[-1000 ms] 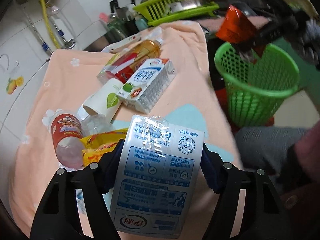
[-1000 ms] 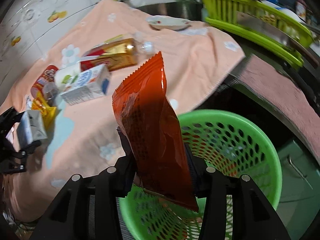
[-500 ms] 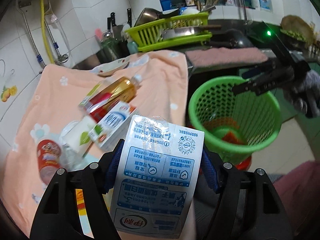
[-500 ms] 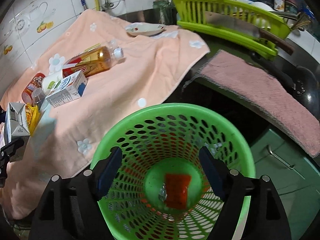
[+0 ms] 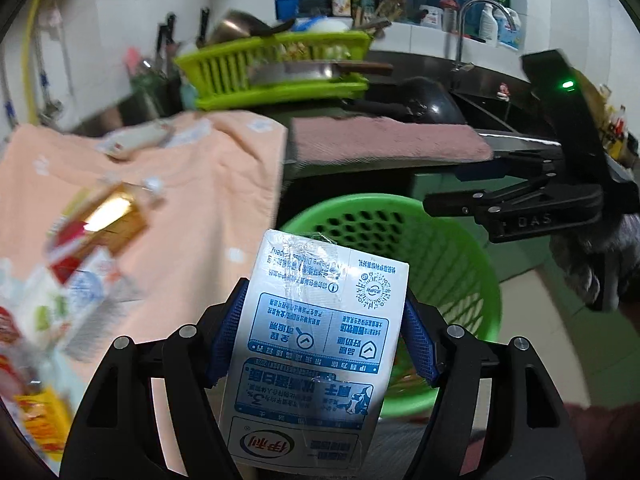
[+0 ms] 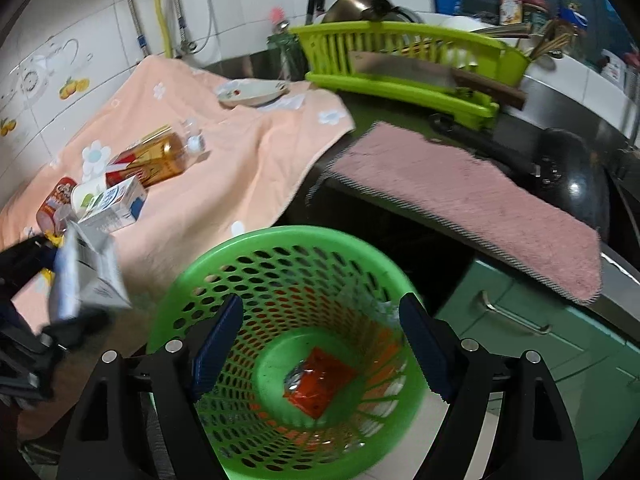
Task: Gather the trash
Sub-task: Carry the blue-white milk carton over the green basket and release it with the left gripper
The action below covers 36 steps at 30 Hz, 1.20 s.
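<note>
**Inspector:** State your step, nearest item first.

**Operator:** My left gripper (image 5: 320,344) is pinching a milk carton (image 5: 316,344) between its blue pads, label toward the lens. I am carrying it to the green basket (image 5: 452,256), which stands on the floor just beyond the carton, below the counter edge. My right gripper (image 6: 320,344) hangs over the basket mouth with its fingers spread and nothing between them. An orange wrapper (image 6: 320,382) lies on the basket floor.

**Inspector:** Next move?

**Operator:** In my judgement, bring the carton over the basket mouth, then part the left fingers. The right gripper sits above the same opening, so I would clear it first to avoid a knock.

**Inspector:** What remains further off?

**Operator:** On the peach towel (image 6: 248,168): a second carton (image 6: 116,204), a paper cup (image 6: 86,196), a red-labelled bottle (image 6: 54,204) and a tea bottle (image 6: 156,160), lying close together. A yellow wrapper (image 5: 44,420) is blurred at the near edge in the left view.

**Inspector:** Changes against the earlier frames?

**Operator:** A second ago the right gripper clamped the orange wrapper above the basket; by half a second ago it had dropped in. The left gripper has swung from the towel toward the basket, grip unchanged.
</note>
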Each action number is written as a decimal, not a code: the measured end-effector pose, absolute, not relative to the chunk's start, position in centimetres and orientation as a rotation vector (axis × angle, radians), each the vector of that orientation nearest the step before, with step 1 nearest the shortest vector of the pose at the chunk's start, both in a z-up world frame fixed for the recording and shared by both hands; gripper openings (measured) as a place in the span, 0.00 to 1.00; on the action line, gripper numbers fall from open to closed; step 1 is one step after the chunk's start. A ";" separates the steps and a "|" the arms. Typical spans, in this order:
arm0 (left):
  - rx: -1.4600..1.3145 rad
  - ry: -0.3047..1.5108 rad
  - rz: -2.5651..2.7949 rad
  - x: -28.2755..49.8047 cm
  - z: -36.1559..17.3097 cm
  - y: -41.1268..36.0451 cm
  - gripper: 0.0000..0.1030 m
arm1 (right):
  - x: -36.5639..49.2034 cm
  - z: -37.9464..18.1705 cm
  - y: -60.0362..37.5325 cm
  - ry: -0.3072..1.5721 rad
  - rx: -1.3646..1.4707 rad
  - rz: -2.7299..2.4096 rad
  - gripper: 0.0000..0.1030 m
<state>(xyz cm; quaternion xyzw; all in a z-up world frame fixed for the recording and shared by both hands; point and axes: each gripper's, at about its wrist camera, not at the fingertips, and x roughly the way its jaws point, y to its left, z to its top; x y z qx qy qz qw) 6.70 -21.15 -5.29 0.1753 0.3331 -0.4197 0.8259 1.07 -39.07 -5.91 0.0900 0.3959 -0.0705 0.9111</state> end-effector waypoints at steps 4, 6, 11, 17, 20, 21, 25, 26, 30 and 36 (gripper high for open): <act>0.346 0.785 -0.920 7.3 -7.3 -24.4 0.68 | 0.1 -5.8 -40.7 0.797 0.207 -0.175 0.75; 0.342 0.817 -0.926 7.4 -8.2 -25.7 0.68 | -0.3 -5.9 -41.5 0.793 0.222 -0.185 0.75; 0.332 0.888 -0.943 7.2 -10.0 -28.2 0.76 | -0.8 -6.3 -42.9 0.793 0.248 -0.204 0.75; 0.331 0.899 -0.944 6.6 -10.4 -28.6 0.81 | -0.9 -6.7 -43.4 0.794 0.261 -0.202 0.75; 0.316 0.883 -0.922 6.7 -9.6 -27.5 0.81 | -0.8 -6.7 -43.0 0.792 0.260 -0.190 0.75; 0.312 0.876 -0.912 6.7 -9.3 -27.1 0.81 | -0.7 -6.7 -42.8 0.792 0.259 -0.186 0.75; 0.297 0.836 -0.865 7.0 -7.8 -25.2 0.81 | -0.2 -6.6 -41.9 0.791 0.250 -0.163 0.75; 0.292 0.826 -0.852 7.1 -7.4 -24.7 0.81 | -0.1 -6.5 -41.6 0.791 0.248 -0.154 0.75; 0.263 0.802 -0.794 7.6 -6.2 -22.4 0.81 | 0.9 -6.0 -40.3 0.786 0.232 -0.121 0.75; 0.241 0.750 -0.668 8.4 -4.3 -18.0 0.81 | 3.4 -5.2 -37.0 0.785 0.190 -0.025 0.75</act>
